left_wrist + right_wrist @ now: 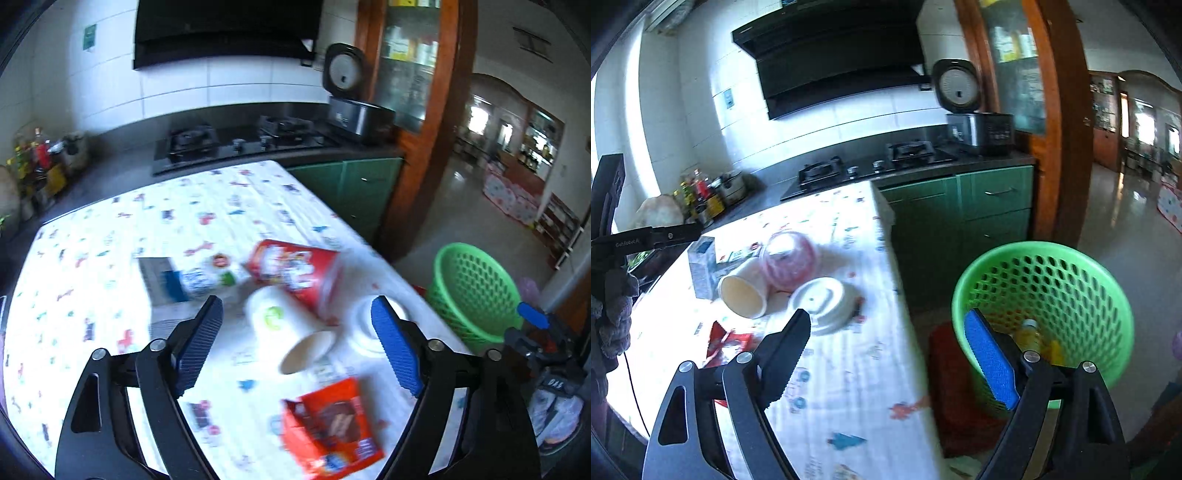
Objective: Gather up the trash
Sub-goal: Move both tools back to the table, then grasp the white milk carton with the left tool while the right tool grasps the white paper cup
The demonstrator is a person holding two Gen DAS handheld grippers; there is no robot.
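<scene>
My left gripper [297, 301] stands open above the table [110, 240], nothing between its fingers. Under it lie a tipped white paper cup [288, 328], a red noodle tub on its side [295, 273], a white lid [369, 328] and a red snack wrapper [328, 424]. My right gripper [888, 314] is open and empty, hanging over the table's right edge beside the green mesh basket [1034, 247]. A yellow bottle [1030, 336] lies inside the basket. The right wrist view also shows the cup [744, 291], tub [790, 258], lid [823, 302] and wrapper [727, 343].
A grey and blue carton [166, 280] lies left of the cup. Behind the table run a dark counter with a gas hob [236, 140], a rice cooker [354, 114] and green cabinets [960, 221]. A gloved hand [617, 314] shows at the left. The basket stands on the floor.
</scene>
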